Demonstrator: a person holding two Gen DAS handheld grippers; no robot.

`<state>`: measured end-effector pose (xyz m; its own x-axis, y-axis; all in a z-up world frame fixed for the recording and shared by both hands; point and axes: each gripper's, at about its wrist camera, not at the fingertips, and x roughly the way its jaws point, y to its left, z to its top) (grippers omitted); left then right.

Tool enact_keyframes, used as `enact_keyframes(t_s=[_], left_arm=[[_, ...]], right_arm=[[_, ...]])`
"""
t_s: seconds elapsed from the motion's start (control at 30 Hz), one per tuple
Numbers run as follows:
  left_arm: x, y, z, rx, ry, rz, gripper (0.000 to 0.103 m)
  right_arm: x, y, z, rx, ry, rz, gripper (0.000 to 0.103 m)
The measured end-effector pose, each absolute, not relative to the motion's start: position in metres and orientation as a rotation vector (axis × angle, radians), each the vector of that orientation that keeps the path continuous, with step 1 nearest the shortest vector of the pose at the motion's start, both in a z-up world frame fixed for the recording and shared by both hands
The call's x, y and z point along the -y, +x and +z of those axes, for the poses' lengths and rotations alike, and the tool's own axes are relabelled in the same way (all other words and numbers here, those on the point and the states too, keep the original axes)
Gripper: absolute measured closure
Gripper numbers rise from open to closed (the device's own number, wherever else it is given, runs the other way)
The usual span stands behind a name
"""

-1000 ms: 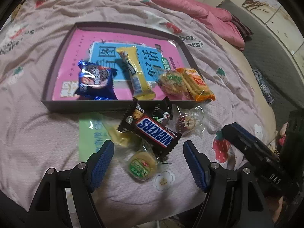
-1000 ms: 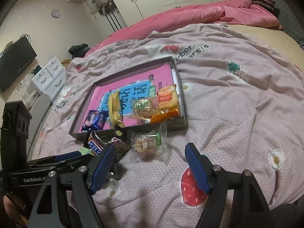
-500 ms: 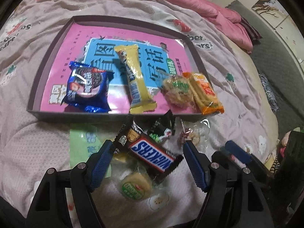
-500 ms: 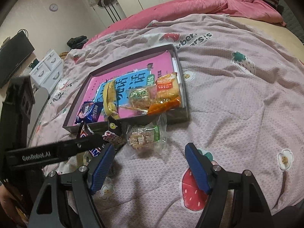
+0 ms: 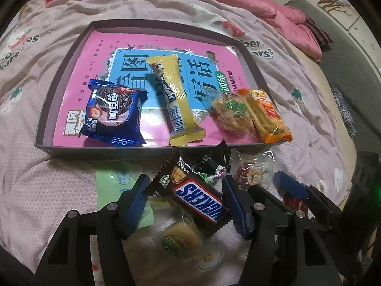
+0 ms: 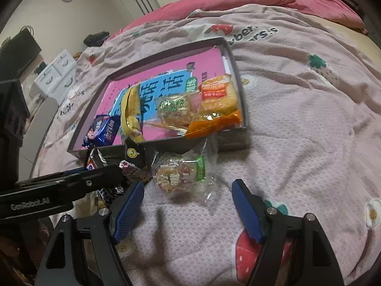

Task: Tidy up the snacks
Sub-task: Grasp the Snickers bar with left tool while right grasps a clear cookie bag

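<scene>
The left gripper (image 5: pixel 187 205) points down at a bedspread (image 5: pixel 47 190), its blue jaws closing around a Snickers bar (image 5: pixel 197 200). The right pad looks to be touching the wrapper's end; the left pad is still a little clear of it. The bar lies slantwise on a small heap of loose snacks: a dark wrapped candy (image 5: pixel 209 164) just beyond it, a round yellow pastry with a green label (image 5: pixel 179 238) nearer the camera, and a pale green packet (image 5: pixel 114 183) to the left.

The right gripper (image 6: pixel 188 205) hovers with its jaws apart and nothing between them. Just beyond its tips lies a clear-wrapped nut cake (image 6: pixel 181 174).

Beyond the heap sits a shallow dark tray (image 5: pixel 59 71) lined with a pink and blue book cover. In it, from left to right, lie a blue Oreo pack (image 5: pixel 114 114), a long yellow bar (image 5: pixel 176 100), a clear pack of green-labelled biscuits (image 5: pixel 232 114) and an orange cracker pack (image 5: pixel 264 114). A pink duvet (image 5: pixel 250 2) is bunched at the far side.
</scene>
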<state>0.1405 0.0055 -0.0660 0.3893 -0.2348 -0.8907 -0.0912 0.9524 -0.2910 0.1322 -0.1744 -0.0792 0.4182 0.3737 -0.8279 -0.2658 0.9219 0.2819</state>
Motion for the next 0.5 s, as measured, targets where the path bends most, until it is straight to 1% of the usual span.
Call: enact_keyframes(t_s=[0.17,0.23,0.27,0.3,0.4,0.5], left_arm=[[-0.005,0.138,-0.066,-1.169,-0.303,-0.092,0.042],[-0.006,0.137,-0.067,-1.169,-0.305,-0.090,0.043],[-0.007,0.137,-0.067,-1.170,-0.308,-0.089,0.044],[-0.007,0.137,-0.067,-1.170,-0.309,-0.087,0.044],[-0.006,0.137,-0.068,-1.173,-0.311,-0.082,0.044],[-0.007,0.138,-0.067,-1.174,-0.320,-0.076,0.048]], right_arm=[[0.166,0.138,-0.085,-1.051,0.050,0.402,0.028],[0.164,0.140,-0.086,-1.046,0.049,0.421,0.036],[0.163,0.140,-0.086,-1.045,0.049,0.435,0.044],[0.162,0.140,-0.087,-1.047,0.048,0.450,0.047],[0.160,0.139,-0.088,-1.043,0.024,0.457,0.050],[0.163,0.138,-0.084,-1.031,0.041,0.467,0.051]])
